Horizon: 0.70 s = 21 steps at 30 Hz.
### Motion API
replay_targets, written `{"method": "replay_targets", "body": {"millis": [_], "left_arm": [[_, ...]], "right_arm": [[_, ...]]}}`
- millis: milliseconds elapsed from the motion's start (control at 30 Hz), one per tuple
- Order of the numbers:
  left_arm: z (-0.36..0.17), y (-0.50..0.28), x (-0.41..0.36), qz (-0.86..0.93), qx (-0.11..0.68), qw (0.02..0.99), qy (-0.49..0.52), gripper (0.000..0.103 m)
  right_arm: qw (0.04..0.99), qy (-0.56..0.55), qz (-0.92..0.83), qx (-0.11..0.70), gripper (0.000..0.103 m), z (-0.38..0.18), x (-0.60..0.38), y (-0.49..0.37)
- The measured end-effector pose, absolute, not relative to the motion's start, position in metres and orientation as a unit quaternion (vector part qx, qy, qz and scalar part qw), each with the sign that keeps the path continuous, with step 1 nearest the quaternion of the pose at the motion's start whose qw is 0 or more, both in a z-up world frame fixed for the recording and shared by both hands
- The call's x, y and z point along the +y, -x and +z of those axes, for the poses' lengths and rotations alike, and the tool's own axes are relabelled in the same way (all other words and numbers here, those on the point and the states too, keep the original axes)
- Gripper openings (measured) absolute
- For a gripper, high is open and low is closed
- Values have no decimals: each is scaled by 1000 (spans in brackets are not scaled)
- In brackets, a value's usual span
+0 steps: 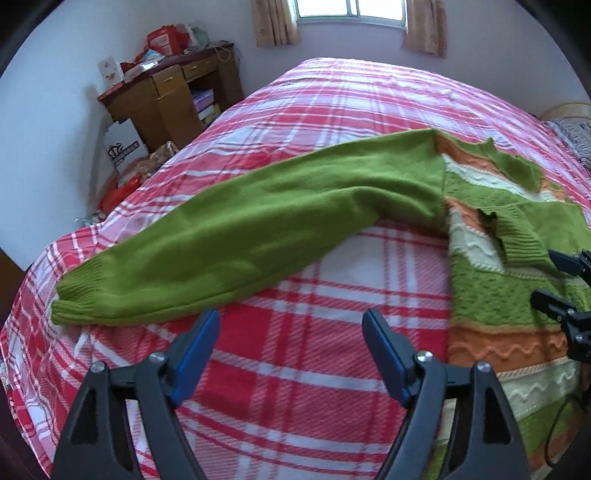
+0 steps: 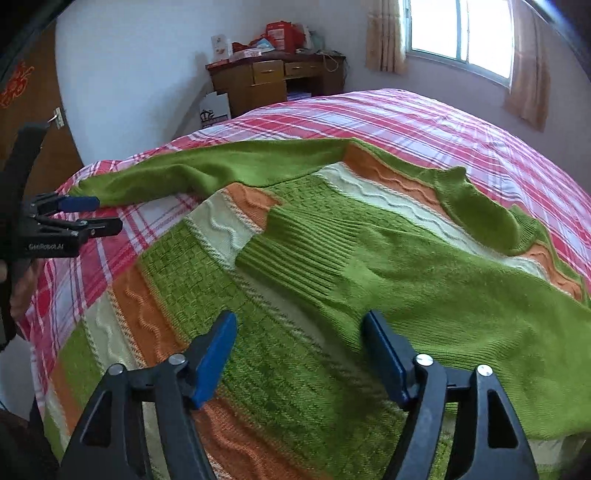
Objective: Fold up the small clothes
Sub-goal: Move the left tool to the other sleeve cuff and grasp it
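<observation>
A green, orange and cream striped knit sweater (image 2: 295, 229) lies flat on the plaid bed. Its left sleeve (image 1: 240, 229) stretches out across the sheet toward the bed's left edge. Its right sleeve (image 2: 424, 295) is folded over the body, cuff (image 2: 303, 254) near the middle. My left gripper (image 1: 291, 325) is open and empty, just below the outstretched sleeve, over bare sheet. My right gripper (image 2: 301, 328) is open and empty, above the sweater's body, just below the folded sleeve's cuff. The right gripper also shows in the left wrist view (image 1: 554, 280), and the left gripper in the right wrist view (image 2: 99, 214).
The bed has a red, pink and white plaid sheet (image 1: 332, 110). A wooden desk (image 1: 173, 96) piled with clutter stands in the far left corner, with boxes and bags (image 1: 125, 147) on the floor beside it. A curtained window (image 1: 351, 11) is behind the bed.
</observation>
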<state>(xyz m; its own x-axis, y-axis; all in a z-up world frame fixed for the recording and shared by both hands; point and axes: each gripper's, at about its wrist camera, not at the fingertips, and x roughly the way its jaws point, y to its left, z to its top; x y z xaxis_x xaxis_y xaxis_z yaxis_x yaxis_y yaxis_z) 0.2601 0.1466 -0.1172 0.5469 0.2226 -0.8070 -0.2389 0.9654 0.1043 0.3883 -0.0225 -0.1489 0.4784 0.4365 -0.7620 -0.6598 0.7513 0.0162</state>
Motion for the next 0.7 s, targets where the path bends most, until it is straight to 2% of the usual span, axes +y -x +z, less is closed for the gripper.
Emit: {"method": "replay_targets", "body": {"millis": [233,467,567,700], "left_arm": [[-113,-244,180,161,458,874,12,82],[-93,-220,259,236,434,866,72,82],[-87,-210,296,256,420,862,127,77],[-89,-201,337,267,403,849,215,60]], "right_arm": [[848,125,329,396,74,-149,-25,-391],[849,118,331,393,74,-148,-27,-390],[850,117,332,392,74,-148,-28,-390],[850,118,332,393,74,-148,-28,-390]]}}
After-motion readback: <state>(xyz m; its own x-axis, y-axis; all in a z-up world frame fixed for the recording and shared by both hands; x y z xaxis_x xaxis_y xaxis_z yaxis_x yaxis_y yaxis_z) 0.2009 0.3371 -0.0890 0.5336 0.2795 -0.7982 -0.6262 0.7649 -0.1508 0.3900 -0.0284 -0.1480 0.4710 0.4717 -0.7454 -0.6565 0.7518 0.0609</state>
